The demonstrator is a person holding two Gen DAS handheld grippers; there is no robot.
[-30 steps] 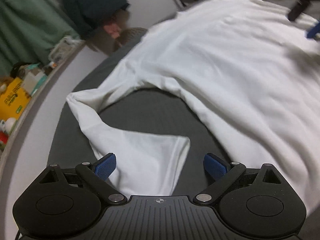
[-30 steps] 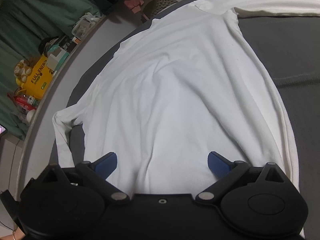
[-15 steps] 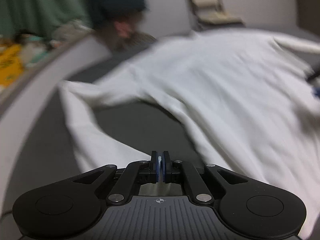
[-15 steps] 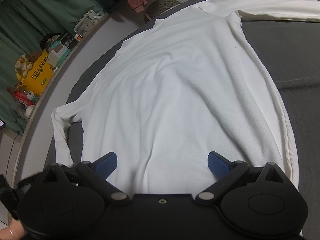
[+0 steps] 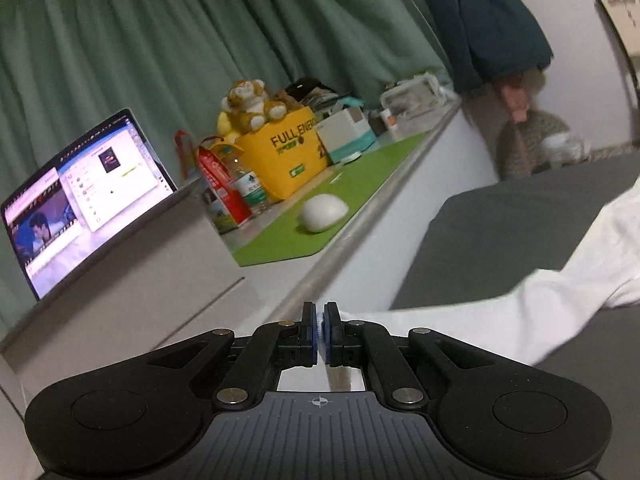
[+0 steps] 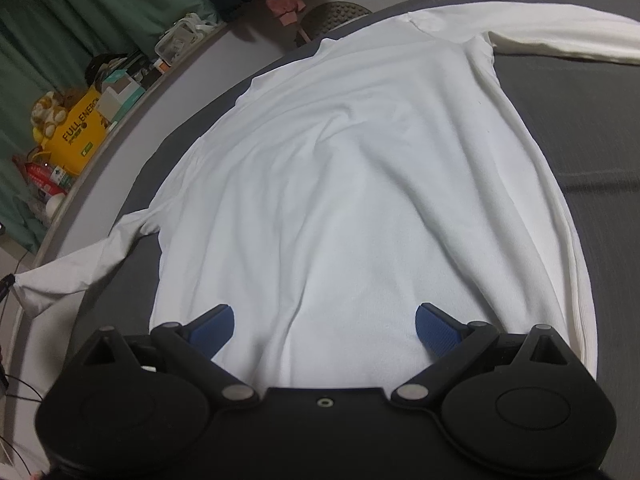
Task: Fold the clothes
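A white long-sleeved shirt [image 6: 360, 184] lies spread flat on a dark grey surface [image 6: 592, 128]. Its left sleeve [image 6: 76, 268] is pulled out straight to the left, its cuff pinched at the frame's edge. In the left wrist view my left gripper [image 5: 320, 334] is shut on the cuff of that sleeve [image 5: 500, 316], which stretches away to the right. My right gripper [image 6: 324, 326] hangs open over the shirt's lower hem, with nothing between its blue pads. The other sleeve [image 6: 560, 42] lies across the far right.
A grey ledge [image 5: 360, 236] runs along the left of the surface. Behind it sit a laptop [image 5: 80, 200], a white mouse [image 5: 323, 213] on a green mat, a yellow bag [image 5: 286, 156] with a plush toy, bottles and boxes. Green curtains [image 5: 140, 48] hang behind.
My left gripper shut on the sleeve cuff and pulled it out to the left, straightening the bent sleeve; its view swung toward the ledge. My right gripper stayed open over the hem.
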